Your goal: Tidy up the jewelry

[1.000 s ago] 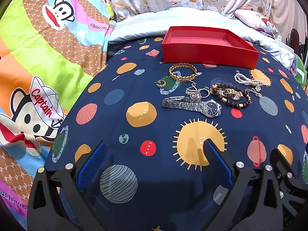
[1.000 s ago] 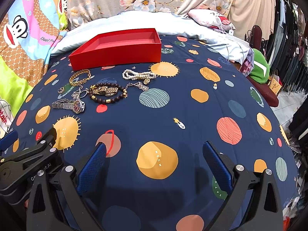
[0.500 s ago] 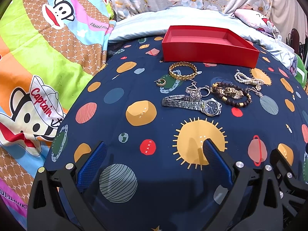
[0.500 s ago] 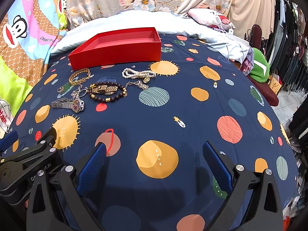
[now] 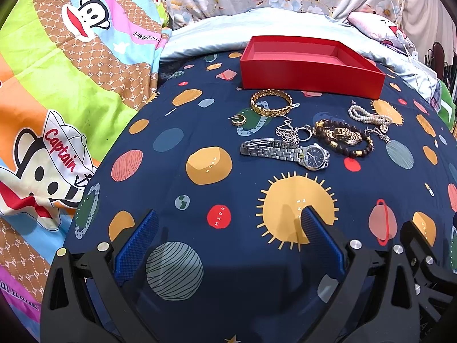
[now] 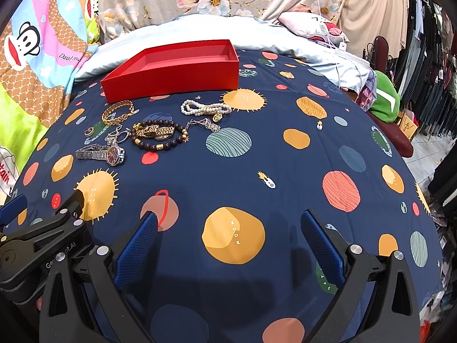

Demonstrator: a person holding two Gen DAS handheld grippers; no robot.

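An empty red box [image 5: 308, 67] [image 6: 174, 70] stands at the far side of a navy planet-print cloth. In front of it lies a cluster of jewelry: a gold chain bracelet [image 5: 270, 103] [image 6: 117, 113], a small gold earring [image 5: 238, 119], a silver watch [image 5: 285, 153] [image 6: 101, 153], a dark bead bracelet around a gold watch [image 5: 344, 137] [image 6: 158, 135], a pearl bracelet [image 5: 368, 115] [image 6: 204, 108], and silver pendants [image 5: 291, 131]. My left gripper [image 5: 228, 237] is open, well short of the watch. My right gripper [image 6: 228, 237] is open over bare cloth, right of the jewelry.
A colourful monkey-print blanket [image 5: 57, 85] lies to the left. Floral pillows and a pale blue sheet [image 6: 200, 28] sit behind the box. Clothes racks [image 6: 428, 57] and a green item [image 6: 384, 101] lie past the bed's right edge. The left gripper's body [image 6: 40, 245] shows at lower left.
Both grippers have crept slightly forward toward the jewelry; nothing was grasped and the jewelry lies as before.
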